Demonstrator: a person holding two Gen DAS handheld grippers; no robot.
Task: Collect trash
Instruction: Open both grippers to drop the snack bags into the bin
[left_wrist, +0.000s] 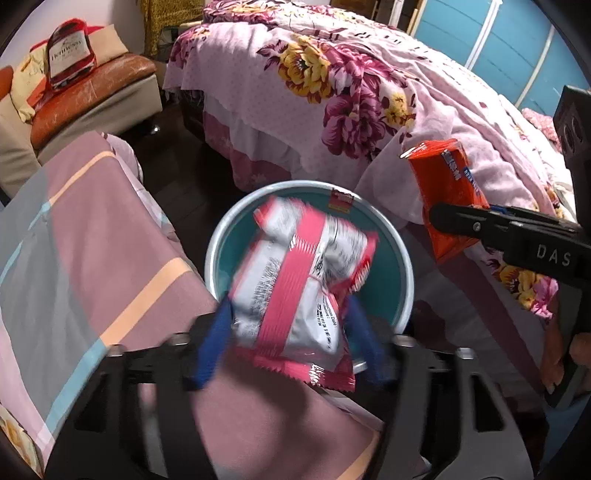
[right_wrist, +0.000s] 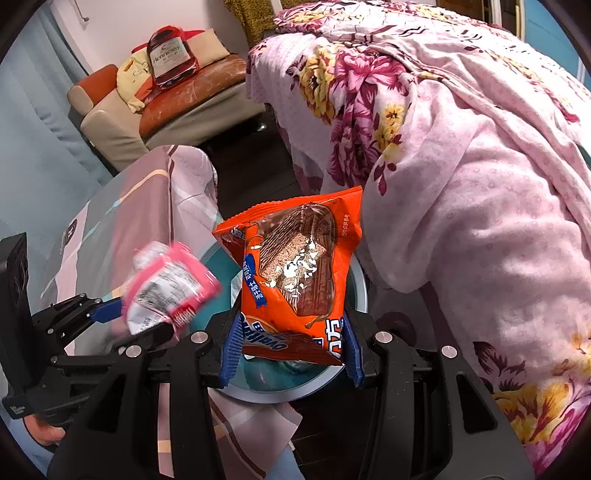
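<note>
Trash here is two snack packets, both above a round bin (left_wrist: 400, 266) with a teal inside and a pale rim; the bin stands on the dark floor between a striped cloth (left_wrist: 92, 236) and a flowered bedspread (left_wrist: 332, 85).

Nearest in the left wrist view, the left gripper (left_wrist: 291, 343) has its blue fingers (left_wrist: 212, 350) spread apart; a pink and white packet (left_wrist: 295, 288) is between them, blurred, over the near rim of the bin; whether the pads touch its sides I cannot tell; it does not look pressed.

In the right wrist view, the right gripper (right_wrist: 291, 343) is closed on an orange packet (right_wrist: 295, 258); the blue fingers (right_wrist: 232, 343) press both sides of its lower end, and the packet stands upright above the bin; the picture on it shows a chocolate wafer bar.

Further away, past the floor, a sofa with a worn orange cushion (left_wrist: 96, 77) stands by the wall; a red bag with a printed bottle (left_wrist: 70, 51) leans on it.
</note>
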